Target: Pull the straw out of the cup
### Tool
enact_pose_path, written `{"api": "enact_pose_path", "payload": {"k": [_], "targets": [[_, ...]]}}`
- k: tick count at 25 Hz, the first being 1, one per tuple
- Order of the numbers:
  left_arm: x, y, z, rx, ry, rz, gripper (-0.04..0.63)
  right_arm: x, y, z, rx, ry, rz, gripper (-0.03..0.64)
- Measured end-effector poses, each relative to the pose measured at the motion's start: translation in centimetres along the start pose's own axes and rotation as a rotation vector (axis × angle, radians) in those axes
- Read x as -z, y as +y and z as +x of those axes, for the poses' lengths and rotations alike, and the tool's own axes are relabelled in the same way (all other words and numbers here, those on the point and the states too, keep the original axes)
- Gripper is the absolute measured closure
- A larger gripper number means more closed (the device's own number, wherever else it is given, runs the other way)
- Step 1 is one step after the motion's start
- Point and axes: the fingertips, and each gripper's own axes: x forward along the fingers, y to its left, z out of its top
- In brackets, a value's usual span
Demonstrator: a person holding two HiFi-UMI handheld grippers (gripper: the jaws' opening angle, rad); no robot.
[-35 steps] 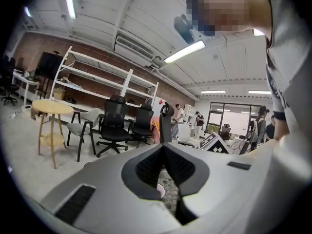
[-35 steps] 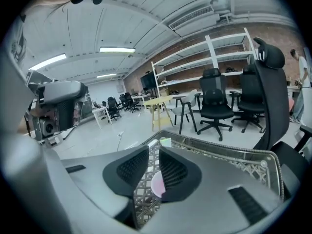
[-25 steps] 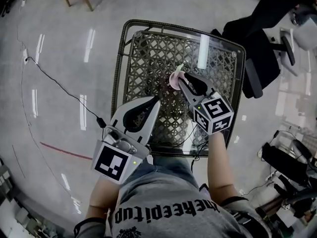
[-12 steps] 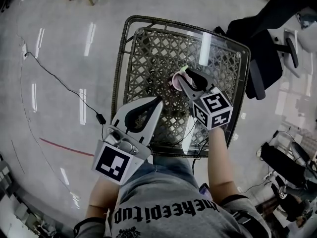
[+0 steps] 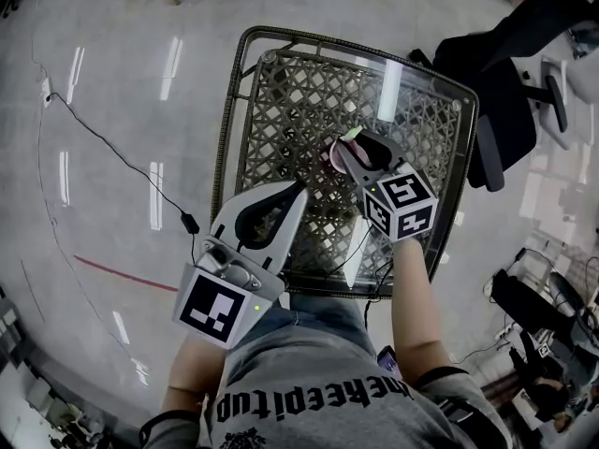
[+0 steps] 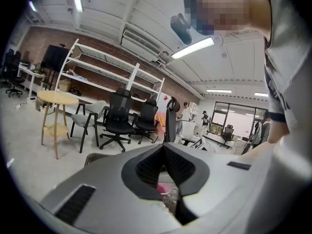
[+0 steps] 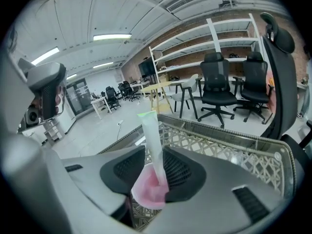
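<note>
one pink cup [image 5: 333, 154] with one pale green straw [image 7: 153, 145] standing in it, on one wicker bench [image 5: 281, 92]. right tongs [image 5: 358, 146] spread wide, released, straddling cup and straw. left tongs [image 5: 299, 187] clenched, empty.

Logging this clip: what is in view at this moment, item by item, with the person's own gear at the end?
table: one, brown wicker lattice under a glass top, in front of the person
cup: one, pink, on the table
straw: one, pale with a green tip, standing in the cup
cable: one, black, on the floor left of the table
office chairs: several, black, one right of the table, others by the shelving
round table: one, light wood, on the floor beyond
shelving: white, along the brick wall
left gripper: grey, fingers together, empty, near the table's near edge
right gripper: grey, fingers apart, either side of the straw
</note>
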Motion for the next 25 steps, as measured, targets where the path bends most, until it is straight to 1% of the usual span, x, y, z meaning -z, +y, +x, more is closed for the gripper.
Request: {"api": "enact_pose_path", "payload": {"k": [2,4,9,25], "targets": [[0.0,0.1,0.0,0.0,0.003,-0.003,0.58,0.1,0.0,0.1,0.003,0.009,-0.008,0.477],[0.1,0.1,0.1,-0.001,0.006,-0.006,0.58,0.3,0.0,0.2,0.009,0.011,-0.014,0.522],[0.2,0.2,0.2,0.001,0.004,-0.004,0.58,0.2,0.0,0.2,0.024,0.006,-0.021,0.552],[-0.4,-1.8,-0.7,0.038,0.0,0.025,0.58,-2.4,1.1,-3.6,0.051,-0.091,-0.016,0.558]]}}
